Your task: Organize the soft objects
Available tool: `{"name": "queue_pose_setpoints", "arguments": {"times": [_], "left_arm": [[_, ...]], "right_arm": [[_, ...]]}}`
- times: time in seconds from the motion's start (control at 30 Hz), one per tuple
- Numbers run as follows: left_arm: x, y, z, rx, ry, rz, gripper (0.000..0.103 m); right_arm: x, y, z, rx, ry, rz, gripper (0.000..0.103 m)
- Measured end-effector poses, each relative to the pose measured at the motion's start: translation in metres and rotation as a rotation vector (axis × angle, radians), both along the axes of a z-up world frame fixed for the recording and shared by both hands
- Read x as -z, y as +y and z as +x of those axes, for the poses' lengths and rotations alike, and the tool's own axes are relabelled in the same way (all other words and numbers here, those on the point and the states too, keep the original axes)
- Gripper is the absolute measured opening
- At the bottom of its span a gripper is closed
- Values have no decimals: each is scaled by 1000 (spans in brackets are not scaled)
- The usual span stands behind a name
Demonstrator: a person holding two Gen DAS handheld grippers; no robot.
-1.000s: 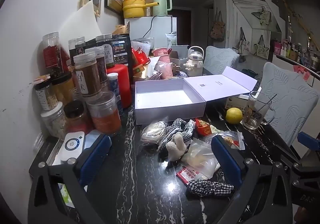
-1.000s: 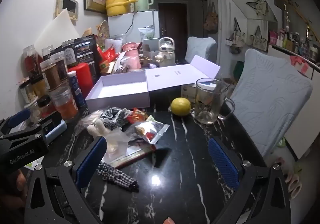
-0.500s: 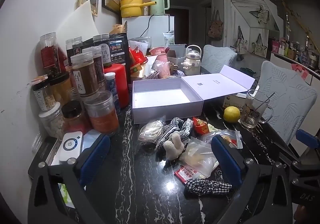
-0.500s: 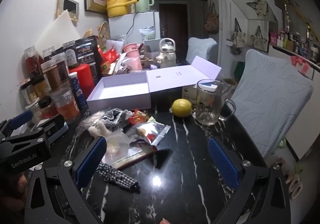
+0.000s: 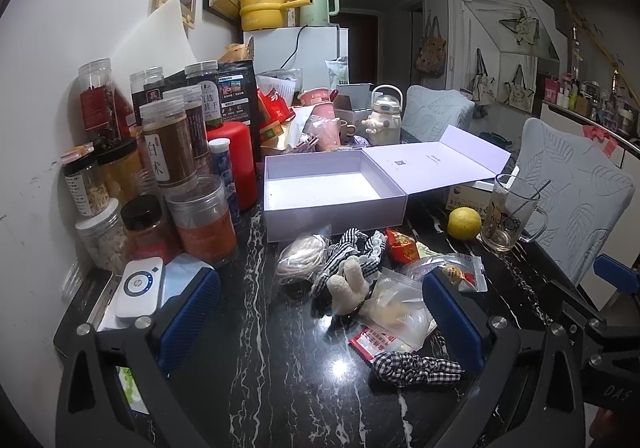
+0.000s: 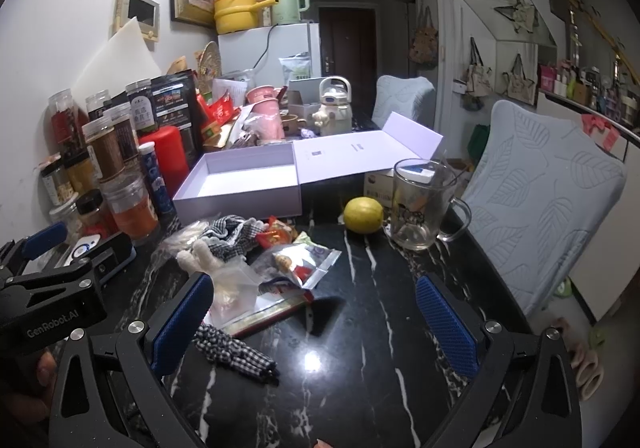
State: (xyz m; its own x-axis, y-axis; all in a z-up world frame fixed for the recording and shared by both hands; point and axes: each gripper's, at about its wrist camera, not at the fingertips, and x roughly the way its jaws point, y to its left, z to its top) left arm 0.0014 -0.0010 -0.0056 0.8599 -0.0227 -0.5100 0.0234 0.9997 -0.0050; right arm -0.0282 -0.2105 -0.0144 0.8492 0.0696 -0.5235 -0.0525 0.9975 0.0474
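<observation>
An open lavender box stands on the black marble table, also in the right wrist view. In front of it lies a pile: a checkered cloth with a white plush, clear plastic bags and a checkered scrunchie, which shows in the right wrist view too. My left gripper is open and empty, just short of the pile. My right gripper is open and empty, with the scrunchie beside its left finger.
Several jars and a red canister crowd the left by the wall. A lemon and a glass mug stand right of the box. A padded chair is at the table's right edge. A white device lies at the left.
Both grippers have drifted slightly closer to the pile and a little lower. Nothing was taken hold of; the objects have not moved.
</observation>
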Motion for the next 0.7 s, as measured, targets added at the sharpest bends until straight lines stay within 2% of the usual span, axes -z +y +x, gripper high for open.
{"name": "queue_pose_setpoints", "arguments": {"times": [0.7], "left_arm": [[-3, 1, -6, 19, -11, -2, 103]], "right_arm": [[2, 5, -2, -14, -3, -10, 103]]}}
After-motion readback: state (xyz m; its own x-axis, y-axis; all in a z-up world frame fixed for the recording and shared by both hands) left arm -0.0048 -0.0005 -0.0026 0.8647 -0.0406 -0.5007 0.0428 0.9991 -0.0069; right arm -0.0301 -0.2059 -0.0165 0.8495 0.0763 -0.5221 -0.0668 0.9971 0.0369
